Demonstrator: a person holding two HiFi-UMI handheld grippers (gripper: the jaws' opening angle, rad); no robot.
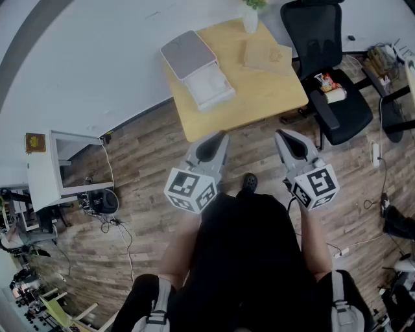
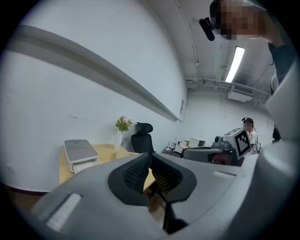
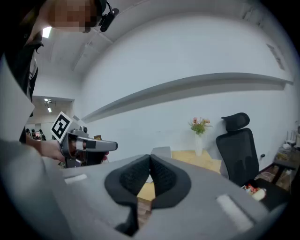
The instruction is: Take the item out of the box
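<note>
A white box with its grey lid folded back (image 1: pixel 196 67) lies on the wooden table (image 1: pixel 259 97), at the table's left side; what is inside cannot be made out. I stand back from the table. My left gripper (image 1: pixel 222 135) and right gripper (image 1: pixel 279 133) hover over the floor short of the table's near edge, both shut with nothing between the pads. In the left gripper view the box (image 2: pixel 80 153) shows far off at the left, beyond the closed left gripper (image 2: pixel 150 158). The right gripper (image 3: pixel 150 157) half hides the box (image 3: pixel 161 151).
A white vase with flowers (image 1: pixel 251 17) and a flat brown cardboard piece (image 1: pixel 266 56) sit on the table's far right. A black office chair (image 1: pixel 327 78) stands right of the table. A white cabinet (image 1: pixel 61 170) and cables lie on the floor at the left.
</note>
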